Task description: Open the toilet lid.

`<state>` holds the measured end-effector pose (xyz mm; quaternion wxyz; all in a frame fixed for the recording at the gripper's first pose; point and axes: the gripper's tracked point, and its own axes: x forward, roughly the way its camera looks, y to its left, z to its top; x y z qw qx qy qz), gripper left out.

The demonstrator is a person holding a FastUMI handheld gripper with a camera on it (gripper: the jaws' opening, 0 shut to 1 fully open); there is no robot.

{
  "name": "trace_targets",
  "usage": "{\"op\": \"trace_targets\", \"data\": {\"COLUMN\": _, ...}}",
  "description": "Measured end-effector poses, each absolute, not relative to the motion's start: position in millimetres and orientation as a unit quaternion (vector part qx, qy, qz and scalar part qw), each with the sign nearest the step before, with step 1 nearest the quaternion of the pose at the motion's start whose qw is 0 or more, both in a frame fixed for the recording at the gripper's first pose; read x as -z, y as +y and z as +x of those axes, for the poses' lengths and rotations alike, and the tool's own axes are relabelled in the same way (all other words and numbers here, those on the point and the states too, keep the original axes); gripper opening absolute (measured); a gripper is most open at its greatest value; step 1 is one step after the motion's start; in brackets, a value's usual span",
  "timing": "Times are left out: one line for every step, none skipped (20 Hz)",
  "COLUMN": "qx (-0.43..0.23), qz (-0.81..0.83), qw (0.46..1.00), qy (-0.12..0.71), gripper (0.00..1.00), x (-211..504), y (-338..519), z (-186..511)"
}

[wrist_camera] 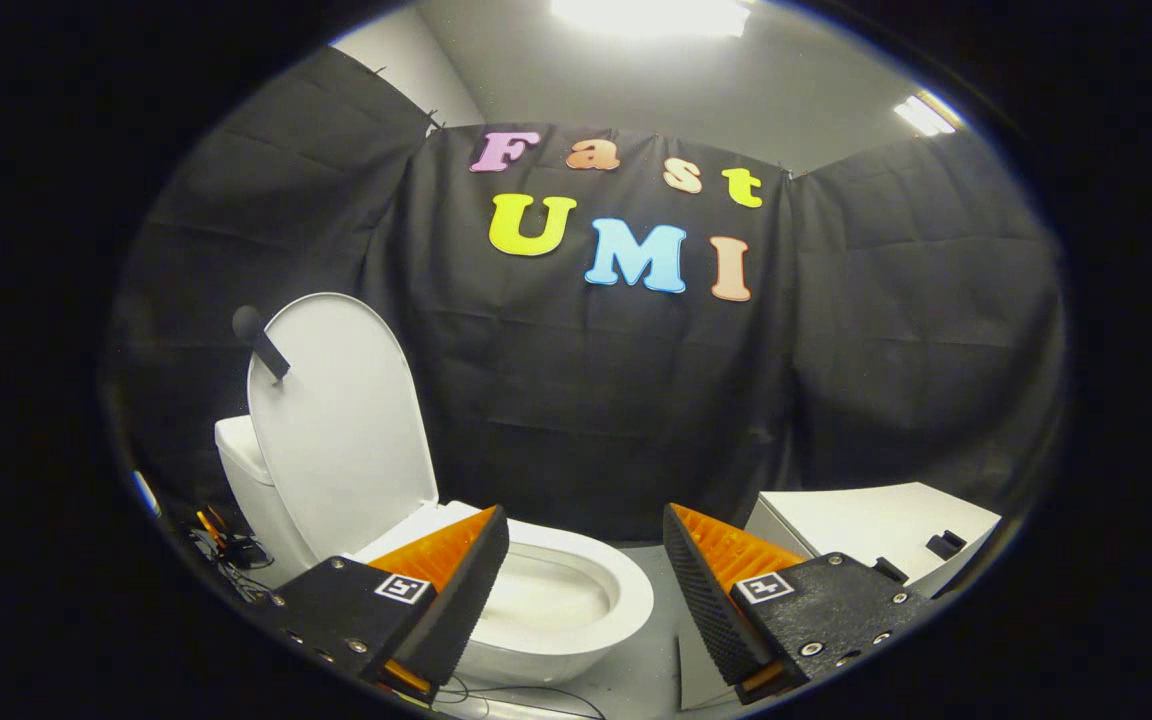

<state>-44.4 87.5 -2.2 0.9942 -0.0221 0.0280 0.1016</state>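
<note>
1. The toilet (556,600) sits just ahead of the gripper (586,580), its open bowl showing between and beyond the two fingers, mostly toward the left one.
2. The toilet lid (341,420) stands raised beyond the left finger, leaning back toward the tank (241,470); by the look of it, the task is done.
3. The lid looks like stiff, smooth, fairly light plastic, likely slippery, so its free rim is the best place to hold it.
4. A white cabinet (876,525) lies beyond the right finger.
5. A dark handle (258,338) pokes past the lid's upper edge.
6. The fingers are spread wide, holding nothing.
</note>
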Motion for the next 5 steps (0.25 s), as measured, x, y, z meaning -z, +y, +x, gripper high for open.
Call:
{"op": "trace_targets", "data": {"qx": -0.101, "qz": -0.020, "qw": 0.994, "qy": 0.026, "gripper": 0.95, "x": 1.2, "y": 87.1, "z": -45.5}}
{"op": "trace_targets", "data": {"qx": -0.100, "qz": -0.017, "qw": 0.995, "qy": 0.026, "gripper": 0.95, "x": 1.1, "y": 85.6, "z": -45.3}}
{"op": "trace_targets", "data": {"qx": -0.099, "qz": -0.013, "qw": 0.995, "qy": 0.026, "gripper": 0.95, "x": 2.3, "y": 84.0, "z": -45.1}}
{"op": "trace_targets", "data": {"qx": -0.097, "qz": -0.009, "qw": 0.995, "qy": 0.026, "gripper": 0.95, "x": 2.4, "y": 82.8, "z": -44.8}}
{"op": "trace_targets", "data": {"qx": -0.096, "qz": -0.003, "qw": 0.995, "qy": 0.027, "gripper": 0.95, "x": 2.2, "y": 81.4, "z": -44.5}}
